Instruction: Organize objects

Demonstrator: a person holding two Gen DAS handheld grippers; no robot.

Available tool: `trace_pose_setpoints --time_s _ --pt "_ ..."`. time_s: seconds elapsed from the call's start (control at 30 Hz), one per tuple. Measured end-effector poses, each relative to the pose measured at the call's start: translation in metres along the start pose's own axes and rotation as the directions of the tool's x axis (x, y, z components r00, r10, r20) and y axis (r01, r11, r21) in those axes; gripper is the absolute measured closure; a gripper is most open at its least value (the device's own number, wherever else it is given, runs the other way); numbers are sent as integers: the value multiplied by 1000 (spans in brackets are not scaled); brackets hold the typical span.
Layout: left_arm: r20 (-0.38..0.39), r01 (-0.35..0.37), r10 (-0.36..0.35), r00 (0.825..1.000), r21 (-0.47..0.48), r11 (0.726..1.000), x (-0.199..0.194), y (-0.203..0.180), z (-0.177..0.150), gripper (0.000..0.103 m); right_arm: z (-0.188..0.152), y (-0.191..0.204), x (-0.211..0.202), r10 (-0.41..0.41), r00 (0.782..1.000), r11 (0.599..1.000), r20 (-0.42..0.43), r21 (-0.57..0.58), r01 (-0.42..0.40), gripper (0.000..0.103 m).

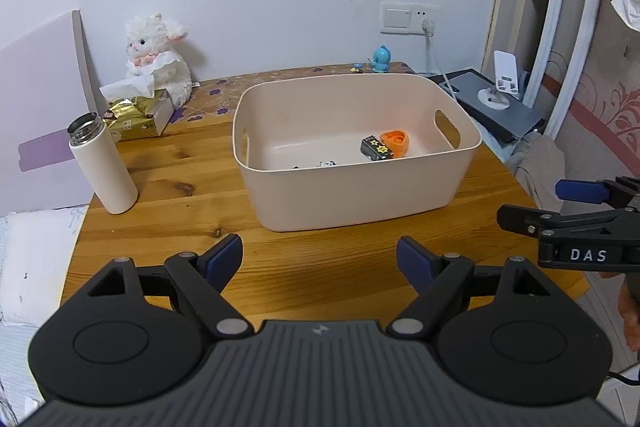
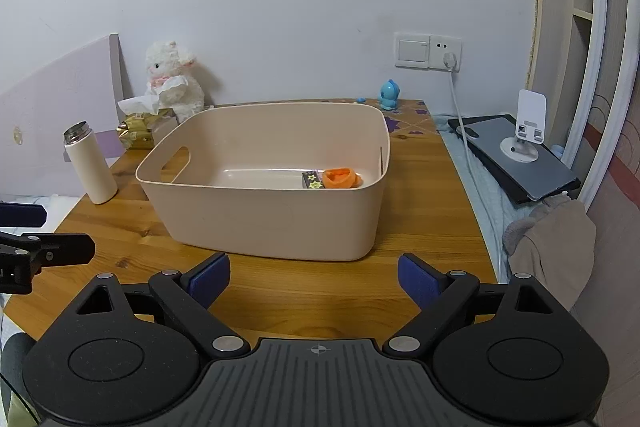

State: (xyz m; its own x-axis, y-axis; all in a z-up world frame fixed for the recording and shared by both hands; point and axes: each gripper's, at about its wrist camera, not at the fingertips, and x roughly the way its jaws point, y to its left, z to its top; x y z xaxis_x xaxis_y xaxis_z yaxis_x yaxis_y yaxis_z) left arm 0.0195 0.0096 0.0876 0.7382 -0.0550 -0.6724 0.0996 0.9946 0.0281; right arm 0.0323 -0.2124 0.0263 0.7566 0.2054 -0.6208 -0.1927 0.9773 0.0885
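Note:
A beige plastic bin [image 1: 360,195] [image 2: 264,223] stands in the middle of the wooden table [image 1: 168,179] [image 2: 424,195]. Inside it lie an orange toy [image 1: 395,143] [image 2: 339,178], a black box with yellow stars [image 1: 376,149] [image 2: 313,180] and small pieces near the front wall [image 1: 326,164]. My left gripper [image 1: 320,259] is open and empty, held in front of the bin. My right gripper [image 2: 314,279] is open and empty too, also short of the bin; it shows at the right edge of the left wrist view [image 1: 532,205].
A white thermos [image 1: 102,163] [image 2: 90,165] stands at the left, with a gold tissue box [image 1: 138,117] [image 2: 146,131] and a white plush toy [image 1: 158,59] [image 2: 174,79] behind it. A blue figurine [image 1: 380,59] [image 2: 389,95] sits at the back. A tablet with a phone stand [image 1: 498,99] [image 2: 524,155] lies at the right.

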Motion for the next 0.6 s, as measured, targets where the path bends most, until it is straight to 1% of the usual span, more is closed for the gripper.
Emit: trace_pose_setpoints --time_s 0.33,0.6 --pt "6 26 -26 1000 12 1000 -4 -1 -2 18 -1 1 0 -6 1000 1000 -2 -2 6 11" --pt "12 25 -25 1000 6 1000 -4 3 -4 17 -5 0 2 -14 1000 1000 -15 1 14 10"
